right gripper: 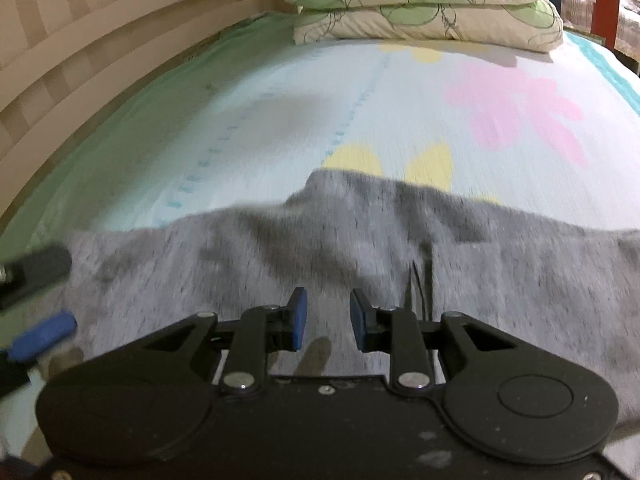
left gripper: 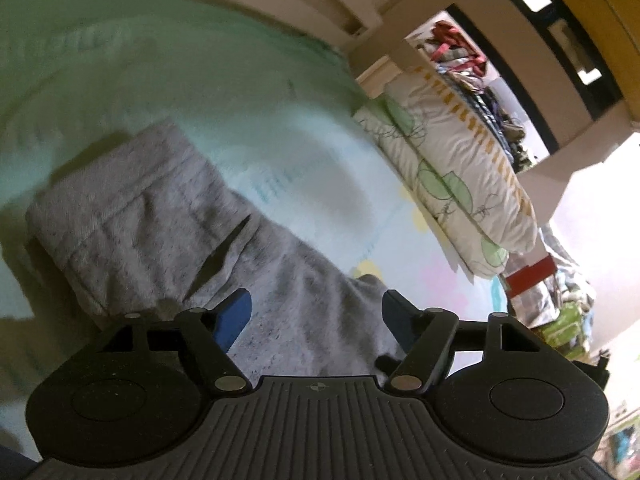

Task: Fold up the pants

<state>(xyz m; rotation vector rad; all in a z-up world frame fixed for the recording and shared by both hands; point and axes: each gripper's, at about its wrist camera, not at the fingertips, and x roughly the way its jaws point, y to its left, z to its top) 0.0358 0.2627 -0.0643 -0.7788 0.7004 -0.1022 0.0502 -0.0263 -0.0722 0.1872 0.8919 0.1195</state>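
Grey sweatpants (left gripper: 168, 236) lie on a bed sheet (left gripper: 224, 92), the waistband end at the left with a dark pocket slit. My left gripper (left gripper: 316, 316) is open wide, its blue pads (left gripper: 234, 316) just above the pants fabric, holding nothing. In the right wrist view the same pants (right gripper: 360, 248) spread across the sheet (right gripper: 320, 112). My right gripper (right gripper: 327, 324) is open with a narrow gap, low over the grey fabric, holding nothing. The left gripper's blue pad (right gripper: 44, 336) shows at the far left edge.
Two stacked floral pillows (right gripper: 428, 4) lie at the head of the bed, also in the left wrist view (left gripper: 452, 168). A cream slatted bed rail (right gripper: 100, 40) runs along the left side. Shelves with clothes (left gripper: 472, 80) stand beyond the bed.
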